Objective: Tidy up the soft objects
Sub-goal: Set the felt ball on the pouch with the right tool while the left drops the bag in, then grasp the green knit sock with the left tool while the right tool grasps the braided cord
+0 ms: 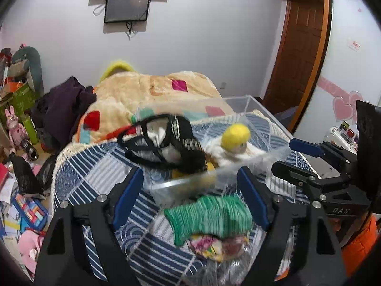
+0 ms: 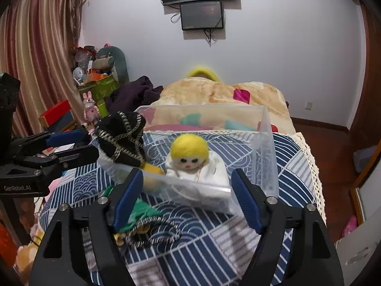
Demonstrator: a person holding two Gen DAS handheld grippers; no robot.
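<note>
A clear plastic box (image 2: 266, 143) sits on the blue patterned bedspread. Inside it lies a felt doll with a yellow head and white body (image 2: 190, 153), also in the left wrist view (image 1: 234, 138). A black patterned garment (image 1: 171, 143) hangs over the box's left rim (image 2: 121, 138). A green knit cloth (image 1: 212, 217) lies on a floral cloth (image 1: 214, 245) between my left gripper's (image 1: 193, 200) open fingers, untouched. My right gripper (image 2: 188, 197) is open and empty before the box's near wall. A black-and-white cord (image 2: 154, 231) lies near its left finger.
A beige blanket with coloured patches (image 2: 226, 95) and a dark purple garment (image 1: 64, 104) cover the far bed. Clutter, boxes and toys fill the floor at left (image 1: 21, 190). A wooden door (image 1: 300, 47) stands at right. Two screens hang on the wall (image 2: 200, 0).
</note>
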